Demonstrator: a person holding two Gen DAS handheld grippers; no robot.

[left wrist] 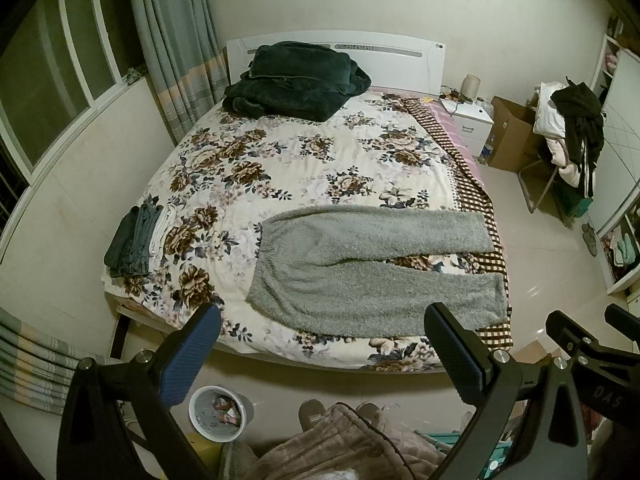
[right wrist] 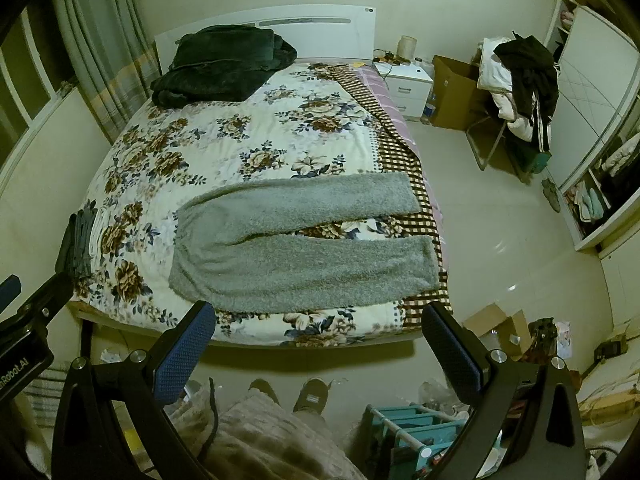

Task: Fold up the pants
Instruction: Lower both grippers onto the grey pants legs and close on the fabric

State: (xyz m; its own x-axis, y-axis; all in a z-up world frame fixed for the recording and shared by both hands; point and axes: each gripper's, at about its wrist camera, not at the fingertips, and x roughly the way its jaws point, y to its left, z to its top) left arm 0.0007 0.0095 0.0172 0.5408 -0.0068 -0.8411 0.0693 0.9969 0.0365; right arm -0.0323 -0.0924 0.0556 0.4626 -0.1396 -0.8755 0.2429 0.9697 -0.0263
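Grey fleece pants (left wrist: 360, 264) lie flat on the floral bedspread (left wrist: 296, 160), waistband to the left, both legs stretched right and slightly apart. They also show in the right wrist view (right wrist: 296, 248). My left gripper (left wrist: 324, 356) is open and empty, held above the bed's foot edge, short of the pants. My right gripper (right wrist: 320, 354) is open and empty too, at the same distance, over the floor by the bed's foot.
A dark green blanket (left wrist: 296, 80) is piled at the headboard. Folded clothes (left wrist: 136, 240) lie at the bed's left edge. A white bin (left wrist: 218, 412), a teal rack (right wrist: 412, 428), cardboard boxes (right wrist: 496, 328), a nightstand (left wrist: 470, 120) and a clothes-laden chair (left wrist: 568, 136) stand on the floor.
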